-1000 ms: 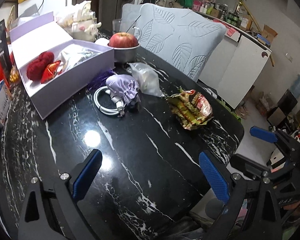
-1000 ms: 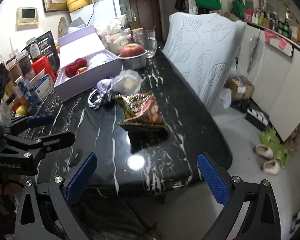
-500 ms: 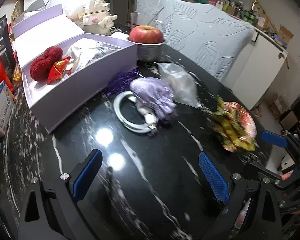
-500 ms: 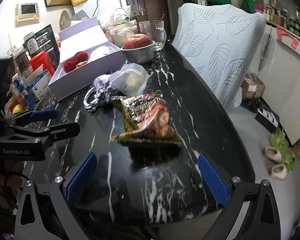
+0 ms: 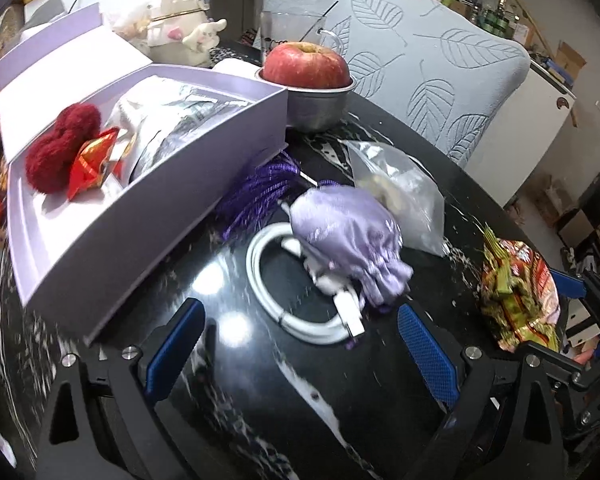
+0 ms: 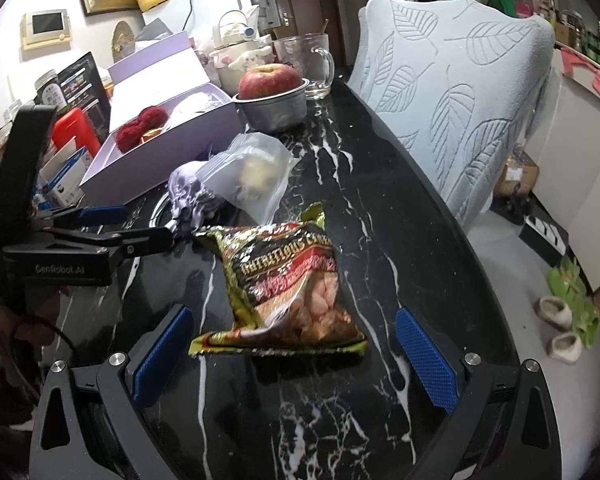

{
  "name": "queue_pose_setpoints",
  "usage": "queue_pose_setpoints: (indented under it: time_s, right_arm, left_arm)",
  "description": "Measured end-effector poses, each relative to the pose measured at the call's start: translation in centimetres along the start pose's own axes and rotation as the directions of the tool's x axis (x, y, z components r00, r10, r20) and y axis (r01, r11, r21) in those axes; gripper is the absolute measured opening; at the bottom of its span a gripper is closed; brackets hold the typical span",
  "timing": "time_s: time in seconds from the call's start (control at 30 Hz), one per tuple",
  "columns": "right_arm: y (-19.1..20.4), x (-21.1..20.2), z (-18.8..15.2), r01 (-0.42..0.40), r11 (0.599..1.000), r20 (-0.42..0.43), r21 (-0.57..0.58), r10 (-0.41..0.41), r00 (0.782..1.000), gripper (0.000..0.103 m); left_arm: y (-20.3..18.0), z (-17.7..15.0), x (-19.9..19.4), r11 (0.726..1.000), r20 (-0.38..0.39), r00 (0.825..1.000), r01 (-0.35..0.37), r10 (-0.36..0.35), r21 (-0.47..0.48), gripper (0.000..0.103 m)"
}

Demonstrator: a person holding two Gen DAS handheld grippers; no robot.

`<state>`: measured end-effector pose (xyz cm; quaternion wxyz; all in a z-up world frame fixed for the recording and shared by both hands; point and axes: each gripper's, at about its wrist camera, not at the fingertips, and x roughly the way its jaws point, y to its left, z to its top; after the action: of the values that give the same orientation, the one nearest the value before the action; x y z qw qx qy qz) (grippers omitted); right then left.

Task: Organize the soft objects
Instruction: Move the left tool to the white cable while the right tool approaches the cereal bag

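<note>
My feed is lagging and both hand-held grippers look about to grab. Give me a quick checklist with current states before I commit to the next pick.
1. Left hand-held gripper open and empty: ok.
2. Right hand-held gripper open and empty: ok.
3. Snack bag lies between the right fingers' line of approach, flat on the black marble table: ok.
4. Lilac drawstring pouch free to lift: not ok, it rests on the coiled white cable.
5. Room left in the lavender box: ok at the near end; red woolly item fills the far part.
6. Grippers clear of each other: cannot tell, the left one sits close beside the snack bag.
</note>
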<state>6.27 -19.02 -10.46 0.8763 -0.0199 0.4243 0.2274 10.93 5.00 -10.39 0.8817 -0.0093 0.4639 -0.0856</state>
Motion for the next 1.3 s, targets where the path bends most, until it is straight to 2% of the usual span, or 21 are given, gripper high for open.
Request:
queue_pose_setpoints:
  time_s: [0.1,0.17,0.3,0.43,0.63,1.07,1.17,1.23,1.3]
  right_arm:
    - [0.0,0.2,0.2,0.011,1.0,0.005,-0.004,-0.011,1.0,0.102]
    - [-0.1,0.4,0.4,0.016,1.0,0.006,-0.002,-0.016,1.0,0.102]
    - [-0.4,0.7,0.5,0.017,1.0,-0.002,0.012,-0.017,1.0,0.102]
    - [-0.6,0.8,0.6,0.009,1.0,-0.005,0.021,-0.009,1.0,0.102]
    - [-0.7,0.7,0.5,0.013,1.0,-0.003,0.027,-0.013,1.0,0.102]
    - [-0.7,-0.3,-0.4,0.009,1.0,0.008,0.016,-0.009,1.0,0.102]
    - [-0.7,-0.6,-0.6,0.005,1.0,0.011,0.014,-0.005,1.0,0.102]
    - [-0.7,-0.7,-0.7,0.001,1.0,0.011,0.012,-0.001,1.0,0.102]
    - [-0.8,-0.7,-0.8,0.001,1.0,0.007,0.011,-0.001,1.0,0.102]
  left_arm:
    - [0.2,0.6,0.6,0.999,0.004,1.0,0.015,-0.015,0.028,0.098]
    - [0.2,0.8,0.9,0.999,0.005,0.999,0.035,-0.035,0.041,0.092]
    - [-0.7,0.6,1.0,0.994,0.011,0.999,0.041,-0.042,0.097,0.069]
    - [-1.0,0.5,0.7,0.993,0.031,0.998,0.042,-0.046,0.111,0.059]
    - [-1.1,-0.4,0.1,0.993,0.022,0.998,0.059,-0.061,0.101,0.054]
    - [-3.1,-4.3,-2.4,0.992,-0.013,0.996,0.084,-0.083,0.091,0.054]
    - [-3.6,-4.8,-2.8,0.994,-0.017,0.999,0.048,-0.047,0.094,0.054]
    - [-4.1,-5.1,-2.9,0.992,-0.018,1.0,-0.014,0.016,0.125,0.06]
    - [-4.1,-5.4,-3.0,0.993,-0.005,0.999,-0.037,0.037,0.114,0.063]
